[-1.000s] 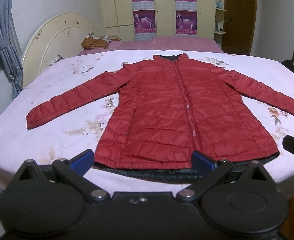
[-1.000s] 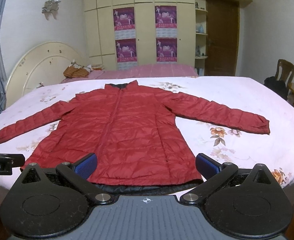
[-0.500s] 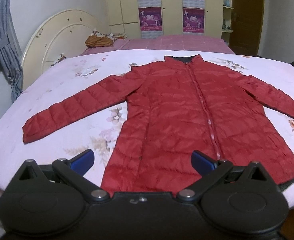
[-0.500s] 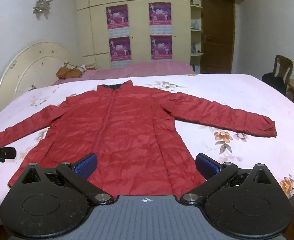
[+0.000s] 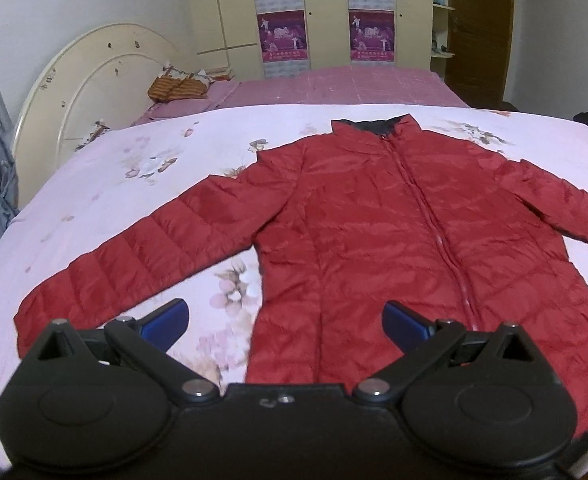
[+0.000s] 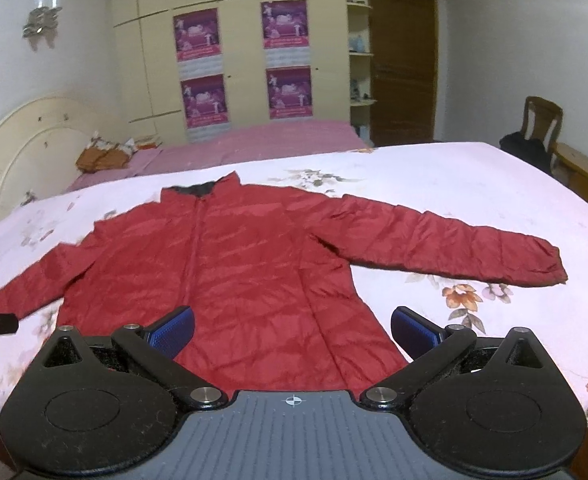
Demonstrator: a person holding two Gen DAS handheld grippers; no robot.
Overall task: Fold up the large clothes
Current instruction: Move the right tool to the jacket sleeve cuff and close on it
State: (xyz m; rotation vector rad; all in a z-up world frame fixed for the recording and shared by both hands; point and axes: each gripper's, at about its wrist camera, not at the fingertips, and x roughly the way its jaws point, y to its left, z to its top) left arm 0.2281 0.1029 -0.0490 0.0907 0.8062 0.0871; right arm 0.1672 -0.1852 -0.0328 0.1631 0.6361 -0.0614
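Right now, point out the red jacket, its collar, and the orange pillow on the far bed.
red jacket (image 5: pixel 374 248), left wrist view, on the front panel beside the zipper.
collar (image 6: pixel 203 189), right wrist view, on the dark inner lining.
orange pillow (image 5: pixel 177 88), left wrist view, on its striped top.

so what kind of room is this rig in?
Almost certainly a home bedroom: a bed with a floral sheet and rounded headboard, built-in wardrobe behind, red jacket spread flat for folding.

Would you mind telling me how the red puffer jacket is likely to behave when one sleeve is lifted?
The red jacket would probably flop and drape; it lies limp and creased. Its quilted padding suggests it is light for its size. The glossy shell may slide on the floral bedsheet.
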